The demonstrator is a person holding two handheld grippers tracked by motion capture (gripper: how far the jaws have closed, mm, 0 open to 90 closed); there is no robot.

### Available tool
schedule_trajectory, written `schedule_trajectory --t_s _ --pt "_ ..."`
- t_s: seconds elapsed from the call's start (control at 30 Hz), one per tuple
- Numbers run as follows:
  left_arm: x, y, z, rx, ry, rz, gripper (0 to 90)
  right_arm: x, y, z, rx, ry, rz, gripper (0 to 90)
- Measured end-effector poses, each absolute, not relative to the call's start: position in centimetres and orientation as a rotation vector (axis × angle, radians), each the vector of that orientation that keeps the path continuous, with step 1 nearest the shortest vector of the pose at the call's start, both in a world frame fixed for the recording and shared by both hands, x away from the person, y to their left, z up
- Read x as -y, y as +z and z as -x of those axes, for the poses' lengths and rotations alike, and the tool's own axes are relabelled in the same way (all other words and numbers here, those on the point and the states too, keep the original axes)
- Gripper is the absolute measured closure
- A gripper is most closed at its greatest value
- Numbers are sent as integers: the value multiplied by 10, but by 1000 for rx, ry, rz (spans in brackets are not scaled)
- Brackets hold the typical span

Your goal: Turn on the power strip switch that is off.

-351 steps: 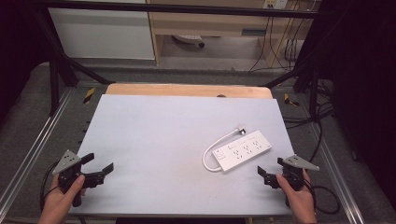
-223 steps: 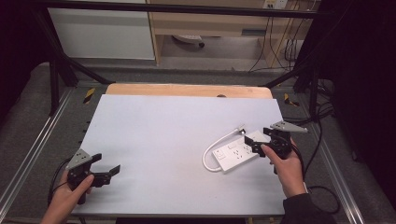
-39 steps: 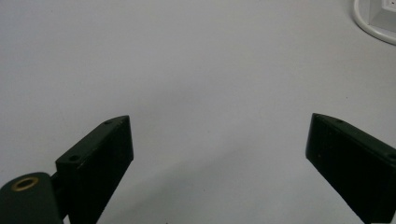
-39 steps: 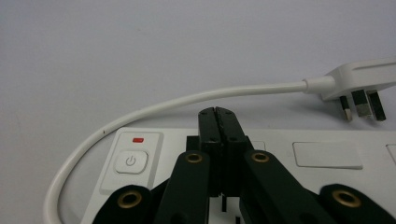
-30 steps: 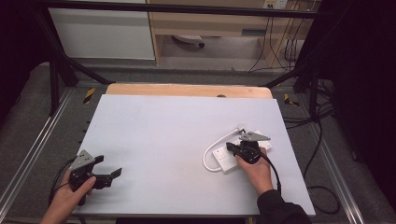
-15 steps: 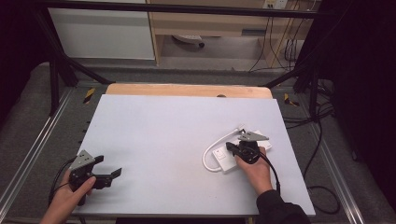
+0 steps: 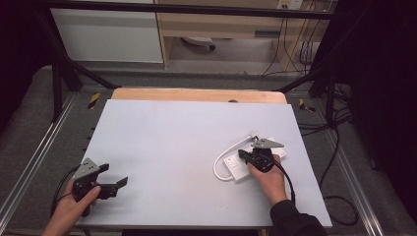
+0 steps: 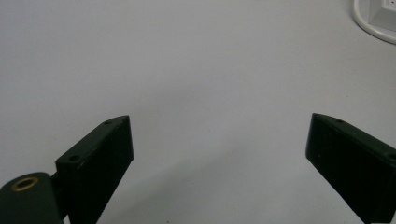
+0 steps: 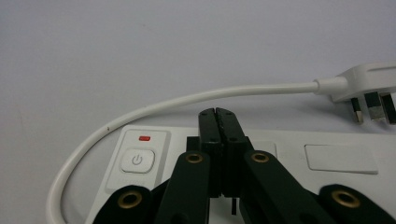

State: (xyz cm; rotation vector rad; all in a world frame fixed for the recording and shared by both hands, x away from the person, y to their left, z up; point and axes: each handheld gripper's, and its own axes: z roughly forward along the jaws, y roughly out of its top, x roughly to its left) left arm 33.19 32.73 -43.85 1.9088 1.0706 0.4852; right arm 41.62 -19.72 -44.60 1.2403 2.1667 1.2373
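Observation:
A white power strip point(image 7: 232, 165) lies at the table's right, its white cable point(image 7: 223, 156) looping to a plug point(image 7: 254, 134) behind it. My right gripper point(image 7: 243, 155) rests over the strip, held by a hand. In the right gripper view its jaws point(image 9: 217, 113) are pressed together with nothing between them, their tips above the strip point(image 9: 336, 158) just right of the power button point(image 9: 136, 160). The cable point(image 9: 210, 95) and the plug point(image 9: 369, 88) lie beyond. My left gripper point(image 7: 115, 176) is open near the front left corner, over the bare table point(image 8: 187, 70).
The grey table top point(image 7: 187, 137) has a wooden strip point(image 7: 196, 95) along its far edge. Metal rails run down both sides. In the left gripper view a corner of the power strip point(image 8: 387, 14) and its cable point(image 8: 369, 21) show far off.
The right gripper has come from the front right edge to the power strip and moved left along it. Over the last second it has barely moved. The left gripper stays put.

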Motion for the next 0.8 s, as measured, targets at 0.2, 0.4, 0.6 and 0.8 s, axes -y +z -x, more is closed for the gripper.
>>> schedule_trajectory --t_s 0.2,0.4,0.6,0.8 --pt "-328 -439 -332 -1071 485 -1912 78 198 -445 -416 -2157 1257 -1240 900" --pt "-327 -439 -332 -1071 484 -1912 78 199 -444 -416 -2150 1264 -1246 900" --pt "-328 -439 -332 -1071 484 -1914 78 199 -443 -416 -2137 1281 -1243 900" --pt "-328 -439 -332 -1071 483 -1914 78 200 -442 -416 -2128 1297 -1253 895"
